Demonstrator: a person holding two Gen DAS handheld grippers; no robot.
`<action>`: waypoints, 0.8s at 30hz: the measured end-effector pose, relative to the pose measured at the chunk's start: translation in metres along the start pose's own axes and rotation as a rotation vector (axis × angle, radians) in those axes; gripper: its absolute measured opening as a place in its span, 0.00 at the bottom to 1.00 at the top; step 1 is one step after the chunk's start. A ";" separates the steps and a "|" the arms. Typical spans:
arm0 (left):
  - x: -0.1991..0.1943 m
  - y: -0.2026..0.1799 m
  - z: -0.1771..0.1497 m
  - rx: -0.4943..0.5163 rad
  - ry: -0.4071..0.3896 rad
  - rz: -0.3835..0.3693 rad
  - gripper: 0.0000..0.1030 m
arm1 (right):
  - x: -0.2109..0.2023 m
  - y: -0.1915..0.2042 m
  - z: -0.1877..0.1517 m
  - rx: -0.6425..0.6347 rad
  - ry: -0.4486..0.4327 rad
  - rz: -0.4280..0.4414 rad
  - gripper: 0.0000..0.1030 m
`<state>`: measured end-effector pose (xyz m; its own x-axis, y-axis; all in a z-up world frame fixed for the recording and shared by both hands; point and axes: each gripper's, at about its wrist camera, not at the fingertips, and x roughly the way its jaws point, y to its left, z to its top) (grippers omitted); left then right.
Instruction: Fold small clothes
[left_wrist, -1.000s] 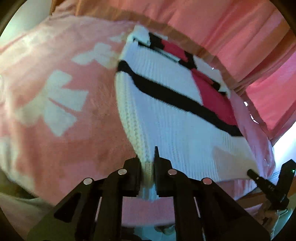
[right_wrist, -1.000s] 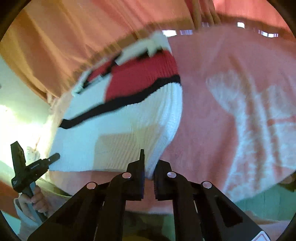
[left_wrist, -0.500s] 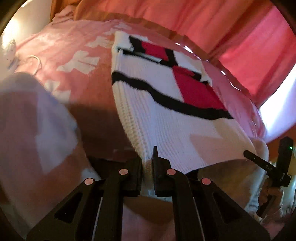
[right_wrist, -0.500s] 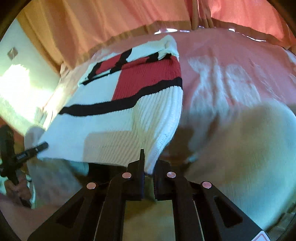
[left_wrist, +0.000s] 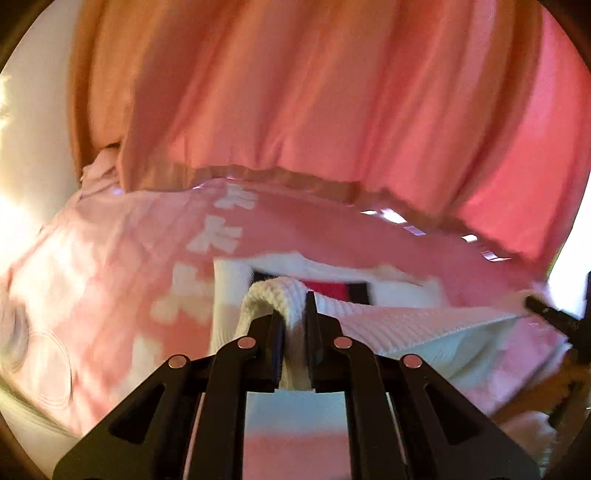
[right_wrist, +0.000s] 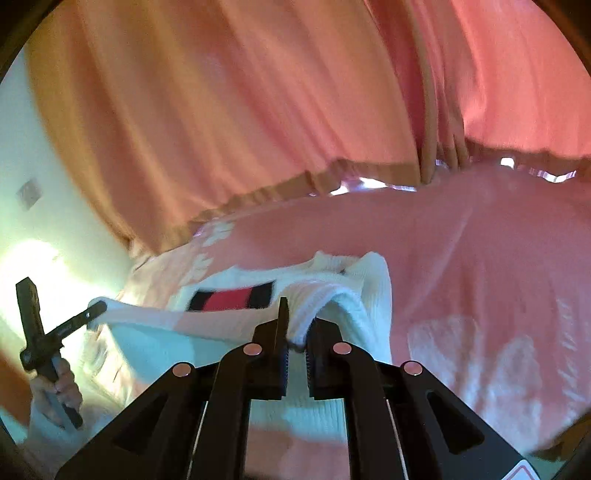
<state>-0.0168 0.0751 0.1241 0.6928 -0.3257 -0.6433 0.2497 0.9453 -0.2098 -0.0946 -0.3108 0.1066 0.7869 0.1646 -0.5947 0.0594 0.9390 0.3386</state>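
A small white knit sweater with black stripes and a red panel lies on a pink blanket with white bows. My left gripper is shut on its hem corner, lifted and carried toward the far collar end. My right gripper is shut on the other hem corner of the sweater, also lifted. The hem edge stretches between them over the sweater's far part, where the red panel shows. Each gripper shows at the other view's edge: the right one, the left one.
Pink-orange curtains hang behind the bed, also in the right wrist view. A pale wall is at the left. A hand holds the left gripper's handle. The blanket extends to the right.
Both grippers have lifted the sweater's hem and swung it up and forward over the body toward the collar. The sweater now doubles over; the views tilted up toward the curtains.
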 end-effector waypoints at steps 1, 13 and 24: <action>0.023 0.002 0.005 0.001 0.024 0.025 0.09 | 0.032 -0.008 0.010 0.020 0.042 -0.022 0.06; 0.177 0.035 0.004 -0.018 0.209 0.070 0.30 | 0.153 -0.041 0.034 0.104 0.197 -0.055 0.35; 0.157 0.055 0.015 -0.003 0.103 0.026 0.76 | 0.155 -0.037 0.033 -0.057 0.221 -0.168 0.64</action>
<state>0.1155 0.0763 0.0226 0.6254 -0.2982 -0.7211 0.2303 0.9535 -0.1945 0.0451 -0.3302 0.0257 0.6154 0.0617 -0.7858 0.1378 0.9731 0.1844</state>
